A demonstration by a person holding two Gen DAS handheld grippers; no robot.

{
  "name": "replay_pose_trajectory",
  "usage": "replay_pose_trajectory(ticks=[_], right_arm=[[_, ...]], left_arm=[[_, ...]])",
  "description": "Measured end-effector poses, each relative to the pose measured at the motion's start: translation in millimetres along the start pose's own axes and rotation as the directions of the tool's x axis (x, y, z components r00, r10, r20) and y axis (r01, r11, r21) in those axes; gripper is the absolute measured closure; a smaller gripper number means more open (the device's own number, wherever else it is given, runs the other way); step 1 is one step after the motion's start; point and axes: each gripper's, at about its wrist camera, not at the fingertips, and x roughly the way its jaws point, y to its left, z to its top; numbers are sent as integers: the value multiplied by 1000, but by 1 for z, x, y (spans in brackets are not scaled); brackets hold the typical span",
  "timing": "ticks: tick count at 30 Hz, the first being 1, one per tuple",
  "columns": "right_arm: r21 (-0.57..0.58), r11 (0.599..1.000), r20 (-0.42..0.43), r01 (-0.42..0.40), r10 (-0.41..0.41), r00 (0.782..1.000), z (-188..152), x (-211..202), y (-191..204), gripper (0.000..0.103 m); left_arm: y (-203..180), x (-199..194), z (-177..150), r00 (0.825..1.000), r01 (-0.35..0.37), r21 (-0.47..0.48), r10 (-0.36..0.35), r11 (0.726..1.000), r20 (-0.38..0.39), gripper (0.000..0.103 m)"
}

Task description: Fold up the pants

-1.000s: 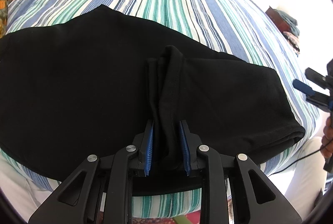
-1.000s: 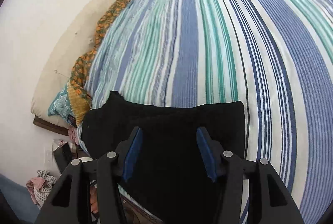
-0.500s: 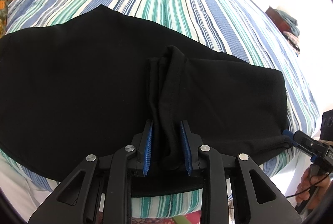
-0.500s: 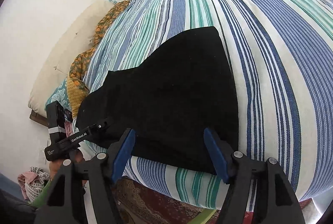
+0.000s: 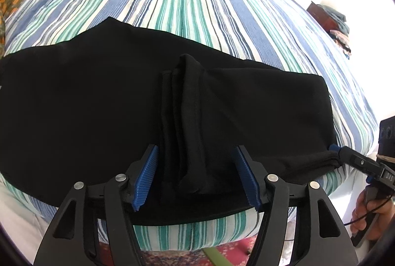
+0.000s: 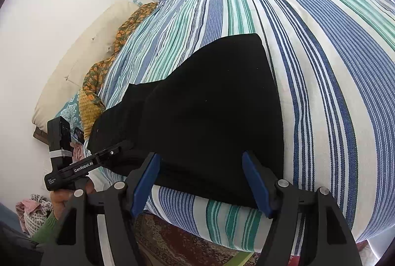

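Left wrist view had the black pants (image 5: pixel 98 103) laid across the near edge of the striped bedsheet (image 5: pixel 187 1), and the left gripper (image 5: pixel 196 177) stood with its blue pads (image 5: pixel 145 177) spread wide either side of a raised ridge of bunched fabric (image 5: pixel 187 122), touching nothing, so that pleat sat loose between them. Over on the right of that view, the right gripper (image 5: pixel 345 154) met the pants' right end at the mattress edge, but whether it pinched the cloth there could not be told. From the right wrist view its own fingers looked parted, the near hem (image 6: pixel 202 182) of the pants (image 6: pixel 209 105) lying between them. My read: both tools were lined up along the near hem to get a fold going. On the left gripper's body (image 6: pixel 81 166), white lettering read "GenRobot.AI", with smaller print below too fine to make out. A patterned orange blanket (image 6: pixel 103 68) lay bunched far left.
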Motion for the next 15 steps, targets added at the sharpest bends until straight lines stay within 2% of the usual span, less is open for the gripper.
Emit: replay_pose_trajectory(ticks=[15], right_arm=[[-40,999,1,12,-12,1000,-1,3,5,26]], left_arm=[[38,-25,9,996,33,-173,-17,984,90,33]])
